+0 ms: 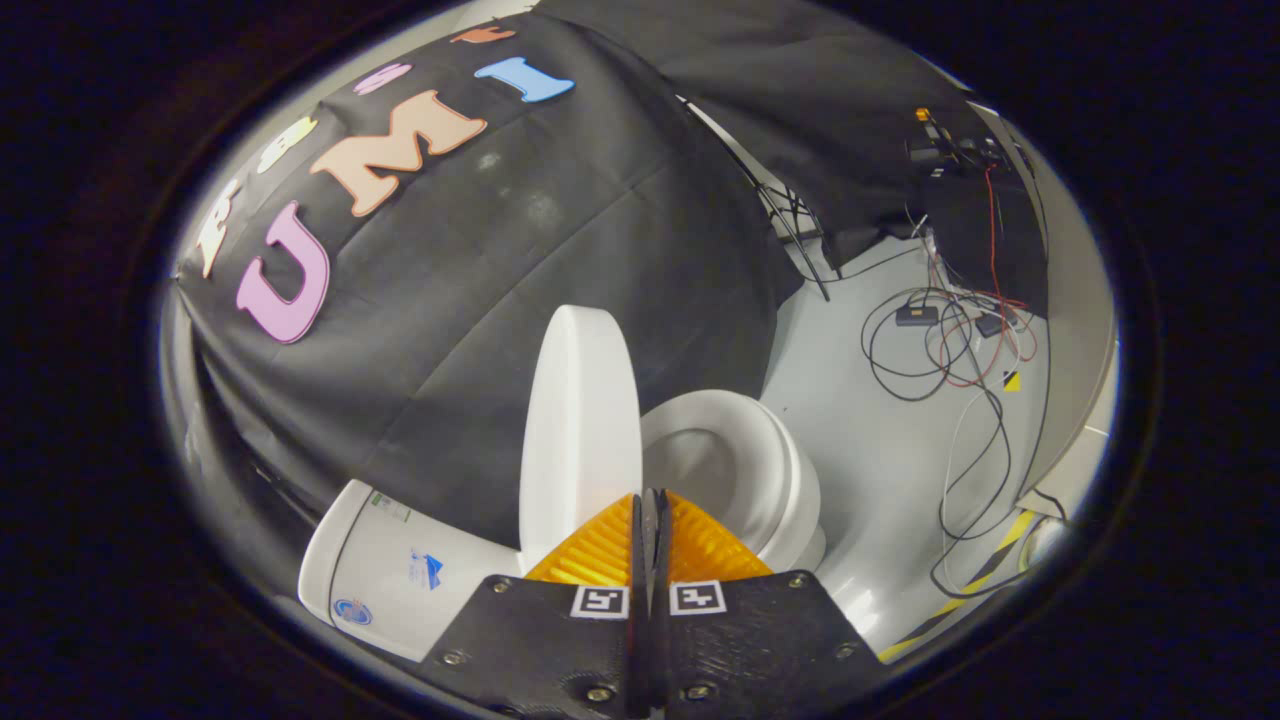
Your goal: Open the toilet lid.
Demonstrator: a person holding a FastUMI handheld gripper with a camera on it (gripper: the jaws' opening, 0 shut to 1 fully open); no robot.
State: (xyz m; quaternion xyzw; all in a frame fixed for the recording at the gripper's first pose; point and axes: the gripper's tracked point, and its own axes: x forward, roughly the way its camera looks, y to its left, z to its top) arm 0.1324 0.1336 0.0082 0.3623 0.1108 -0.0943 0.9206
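The white toilet lid (580, 420) stands raised, nearly upright, just beyond my fingers. Beside it the white seat and bowl (740, 470) lie uncovered, the bowl's inside showing. The cistern (390, 580) sits on the other side of the lid, below the black cloth wall. My gripper (650, 500) is shut, its two fingers pressed together with nothing between them. The fingertips sit close to the lid's lower edge; whether they touch it is unclear.
Black cloth (480, 290) hangs behind the toilet. Past the bowl, loose black and red cables (950, 350) and small boxes sprawl across the pale floor (880, 440). A yellow-black tape strip (990, 560) marks the floor near the booth's edge.
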